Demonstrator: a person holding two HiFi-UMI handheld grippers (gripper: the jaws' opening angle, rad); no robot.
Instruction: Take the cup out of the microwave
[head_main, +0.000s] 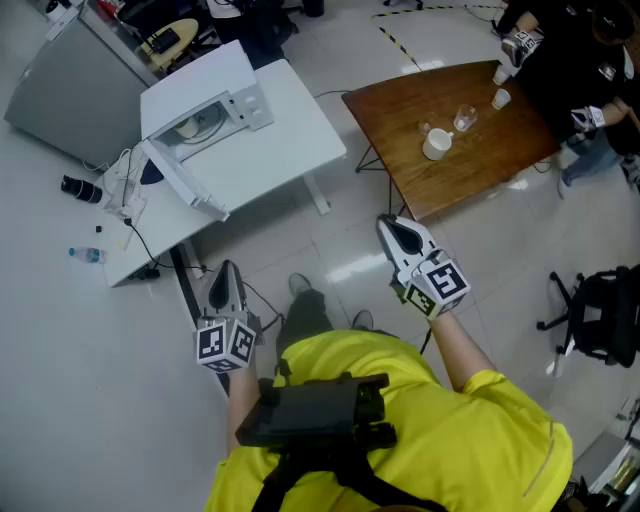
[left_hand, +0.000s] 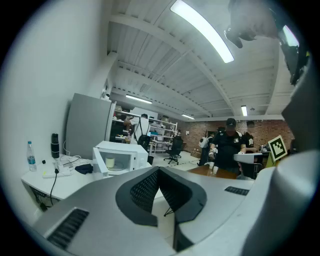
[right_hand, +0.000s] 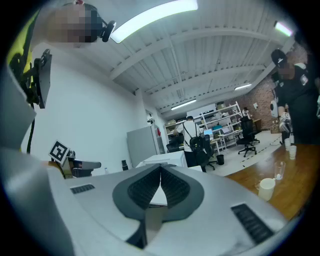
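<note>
Plainly, the left claw (left_hand: 159, 171) and the right claw (right_hand: 161, 170) are both closed with nothing between their jaws, held out level in front of the person and well apart from the white bench (head_main: 290, 140). The cup (left_hand: 110, 162) sits inside the microwave (left_hand: 127, 150) on that bench, its door (left_hand: 99, 161) swung open.

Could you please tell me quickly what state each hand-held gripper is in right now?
Left hand-held gripper: closed, holding nothing.
Right hand-held gripper: closed, holding nothing.
</note>
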